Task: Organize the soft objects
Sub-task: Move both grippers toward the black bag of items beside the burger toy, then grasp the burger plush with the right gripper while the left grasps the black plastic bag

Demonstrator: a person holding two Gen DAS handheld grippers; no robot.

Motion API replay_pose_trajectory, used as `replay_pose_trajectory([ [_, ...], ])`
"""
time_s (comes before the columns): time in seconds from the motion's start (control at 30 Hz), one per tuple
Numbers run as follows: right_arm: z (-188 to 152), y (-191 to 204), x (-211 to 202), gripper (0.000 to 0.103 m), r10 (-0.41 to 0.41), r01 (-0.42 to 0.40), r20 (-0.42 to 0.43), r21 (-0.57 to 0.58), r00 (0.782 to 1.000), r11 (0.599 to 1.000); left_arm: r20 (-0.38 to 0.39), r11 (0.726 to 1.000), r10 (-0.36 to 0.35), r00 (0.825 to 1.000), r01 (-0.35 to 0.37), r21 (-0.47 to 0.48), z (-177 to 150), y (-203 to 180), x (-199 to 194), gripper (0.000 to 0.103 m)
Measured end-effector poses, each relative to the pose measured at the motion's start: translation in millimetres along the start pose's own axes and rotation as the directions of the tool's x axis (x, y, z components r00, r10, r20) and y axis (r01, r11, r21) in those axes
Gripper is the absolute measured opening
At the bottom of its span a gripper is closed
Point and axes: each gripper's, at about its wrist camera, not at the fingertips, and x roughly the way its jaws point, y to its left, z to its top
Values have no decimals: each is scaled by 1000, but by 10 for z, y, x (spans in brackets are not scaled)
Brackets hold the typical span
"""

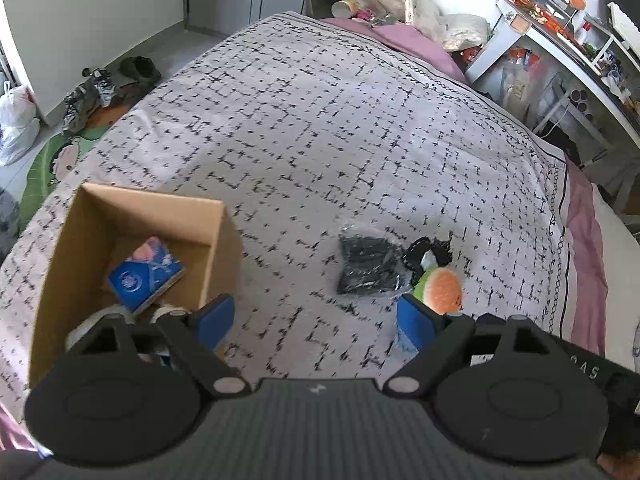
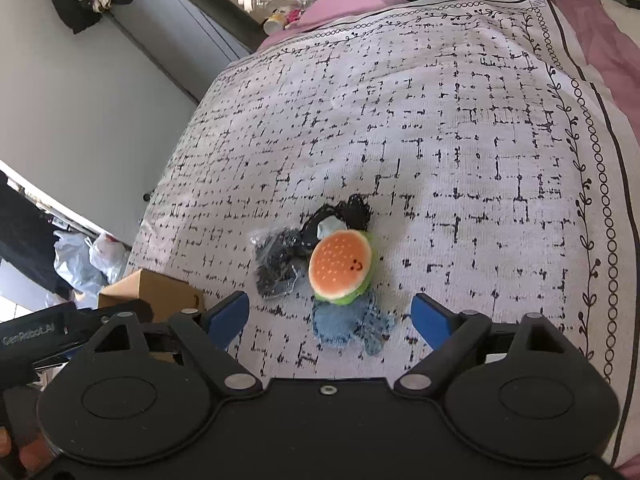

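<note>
Right gripper [image 2: 330,318] held over bedspread [image 2: 460,128], jaws spread wide, nothing held. Burger plush [image 2: 340,266] located just ahead between fingers, resting partly on blue denim piece [image 2: 352,326], touching bagged black item [image 2: 276,264] on its left. Left gripper [image 1: 316,318] likewise spread apart, empty, beside cardboard box [image 1: 72,248]. Judged step: plush pickup. Descent to be centred on bun; jaws to be closed across plush only; denim and bag to be excluded from pinch.

bedroom | bed [image 1: 320,120] with patterned cover | cluttered desk [image 1: 560,28] | shoes [image 1: 92,92]
</note>
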Motion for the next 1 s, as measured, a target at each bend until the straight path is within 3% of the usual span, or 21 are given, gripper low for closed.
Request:
replay_pose_trajectory([
  [0.2, 91, -69, 157, 82, 21, -22, 10, 32, 1000, 999, -20, 1000, -19, 1000, 19, 0, 95, -105, 272, 85],
  [0.57, 172, -136, 591, 67, 35, -34, -40, 32, 999, 999, -72, 999, -44, 996, 43, -10, 214, -203, 854, 80],
  [0.67, 193, -189, 653, 60, 36, -34, -44, 41, 998, 999, -82, 999, -52, 995, 51, -16, 225, -196, 1007, 79],
  [0.8, 182, -230, 730, 42, 37, -34, -79, 50, 996, 998, -80, 998, -67, 995, 65, -27, 224, -193, 1166, 76],
  [0.87, 182, -210, 735, 41, 38, -35, -79, 39, 996, 999, -85, 997, -75, 994, 72, -42, 211, -188, 1234, 74],
  [1.0, 187, -182, 759, 33, 37, -35, -83, 21, 996, 999, -99, 993, -110, 989, 104, -63, 168, -191, 1313, 62],
])
